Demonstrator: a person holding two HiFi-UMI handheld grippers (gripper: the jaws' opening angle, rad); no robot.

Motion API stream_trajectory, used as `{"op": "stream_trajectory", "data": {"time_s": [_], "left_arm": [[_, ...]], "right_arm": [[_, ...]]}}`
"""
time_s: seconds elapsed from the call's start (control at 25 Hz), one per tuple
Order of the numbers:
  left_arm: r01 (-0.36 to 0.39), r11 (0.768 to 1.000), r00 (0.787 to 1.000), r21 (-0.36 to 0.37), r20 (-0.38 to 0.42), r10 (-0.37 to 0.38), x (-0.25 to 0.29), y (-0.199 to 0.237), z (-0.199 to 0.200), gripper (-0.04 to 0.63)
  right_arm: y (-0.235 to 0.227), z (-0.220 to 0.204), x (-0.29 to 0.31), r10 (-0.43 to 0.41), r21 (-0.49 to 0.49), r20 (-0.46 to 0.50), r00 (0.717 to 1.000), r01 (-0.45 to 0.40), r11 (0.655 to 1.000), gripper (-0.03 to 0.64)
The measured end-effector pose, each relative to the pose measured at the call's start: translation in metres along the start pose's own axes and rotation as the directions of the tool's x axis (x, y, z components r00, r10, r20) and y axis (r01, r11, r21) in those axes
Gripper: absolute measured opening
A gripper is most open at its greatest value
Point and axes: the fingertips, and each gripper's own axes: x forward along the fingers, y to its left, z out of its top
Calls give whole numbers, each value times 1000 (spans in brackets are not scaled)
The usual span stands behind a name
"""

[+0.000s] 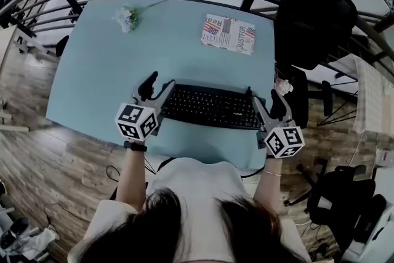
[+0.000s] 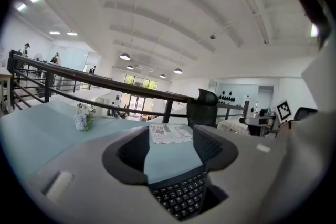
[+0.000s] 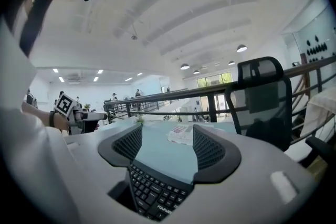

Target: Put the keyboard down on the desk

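Keyboard (image 1: 212, 106): black, lying flat on the light-blue bench (image 1: 104, 71), lower centre of frame, near the front edge.
Left gripper (image 1: 157, 88): at the keyboard's left end, fingers (image 2: 128, 157) spread, grasping nothing.
Right gripper (image 1: 265, 103): at its right end, fingers (image 3: 212, 152) spread, empty.
Flower bunch (image 1: 126, 17): upper left.
Printed sheet (image 1: 228, 32): upper centre.

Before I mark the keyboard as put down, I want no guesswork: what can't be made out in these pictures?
- Head view: the two ends of the keyboard sit behind the left tool and right tool.
- Gripper views: each tool's own body covers most of the keyboard.
- The fine print on the leaflet is too small in every view.
- Head view: the near edge of the desk is hidden by the person.
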Motion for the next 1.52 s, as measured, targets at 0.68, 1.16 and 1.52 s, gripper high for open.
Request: {"op": "stream_trajectory", "data": {"time_s": [0.68, 1.16, 1.52], "left_arm": [[73, 989, 993, 126, 83, -84, -20, -56, 37, 101], [13, 997, 998, 74, 60, -17, -14, -42, 23, 57], [10, 997, 999, 71, 52, -14, -9, -38, 25, 57]], "right_arm": [[40, 49, -22, -4, -136, 95, 995, 17, 991, 47], [18, 41, -17, -41, -94, 77, 996, 48, 994, 2], [16, 39, -11, -32, -102, 70, 997, 39, 994, 2]]}}
